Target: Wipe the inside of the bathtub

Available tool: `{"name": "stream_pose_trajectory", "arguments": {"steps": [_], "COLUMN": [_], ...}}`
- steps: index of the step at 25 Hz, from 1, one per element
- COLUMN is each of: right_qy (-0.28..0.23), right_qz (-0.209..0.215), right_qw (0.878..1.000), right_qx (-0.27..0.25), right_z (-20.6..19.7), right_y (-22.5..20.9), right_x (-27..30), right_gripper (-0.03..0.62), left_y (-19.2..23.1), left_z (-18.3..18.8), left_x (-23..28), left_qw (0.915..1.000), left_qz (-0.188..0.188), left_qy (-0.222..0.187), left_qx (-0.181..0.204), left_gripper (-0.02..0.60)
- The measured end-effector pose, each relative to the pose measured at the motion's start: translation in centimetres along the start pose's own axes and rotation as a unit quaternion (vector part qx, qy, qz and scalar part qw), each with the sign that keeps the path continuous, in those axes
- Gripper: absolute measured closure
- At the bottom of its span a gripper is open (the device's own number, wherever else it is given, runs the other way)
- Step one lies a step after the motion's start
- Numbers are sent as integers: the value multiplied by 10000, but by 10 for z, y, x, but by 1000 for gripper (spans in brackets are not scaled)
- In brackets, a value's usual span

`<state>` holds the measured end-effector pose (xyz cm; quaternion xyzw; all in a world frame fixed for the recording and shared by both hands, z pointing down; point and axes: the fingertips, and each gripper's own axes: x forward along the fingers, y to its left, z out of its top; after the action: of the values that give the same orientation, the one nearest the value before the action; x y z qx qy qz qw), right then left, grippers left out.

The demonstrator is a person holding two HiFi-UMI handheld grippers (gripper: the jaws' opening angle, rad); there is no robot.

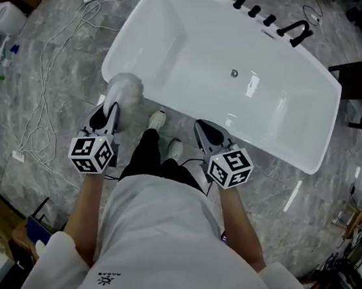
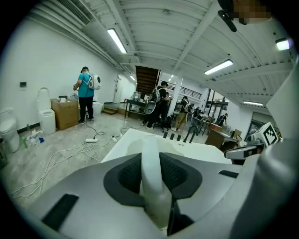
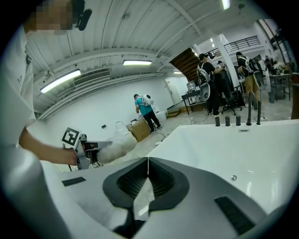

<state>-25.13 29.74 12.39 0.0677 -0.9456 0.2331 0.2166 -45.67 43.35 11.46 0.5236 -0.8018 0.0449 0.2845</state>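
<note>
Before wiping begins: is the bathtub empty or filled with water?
Empty: the bathtub shows a bare white floor and its drain, no water line.

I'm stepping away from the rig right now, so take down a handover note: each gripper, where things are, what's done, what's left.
Left gripper: shut on the white fluffy duster, held at the near-left corner rim of the glossy white bathtub.
Right gripper: shut, holding nothing, just outside the tub's near rim.
Tub: bare inside, with black tap fittings on the far rim.
Done: duster in hand.
Left: the whole inside wipe, since the duster is not yet in the tub.
</note>
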Motion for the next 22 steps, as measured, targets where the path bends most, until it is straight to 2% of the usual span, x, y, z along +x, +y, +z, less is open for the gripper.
{"name": "stream_pose_trajectory", "arguments": {"steps": [11, 22], "right_qy": [-74, 37], "right_qz": [-476, -742], "right_qw": [9987, 9956], "right_qx": [163, 573], "right_z": [36, 35], "right_y": [-37, -62], "right_x": [51, 99], "right_gripper": [574, 572], "left_y": [32, 35], "left_z": [2, -24], "left_x": [94, 172], "left_qw": [9969, 9839], "left_qz": [-546, -1115], "left_qy": [561, 1347], "left_qx": [103, 369], "left_gripper": [480, 480]}}
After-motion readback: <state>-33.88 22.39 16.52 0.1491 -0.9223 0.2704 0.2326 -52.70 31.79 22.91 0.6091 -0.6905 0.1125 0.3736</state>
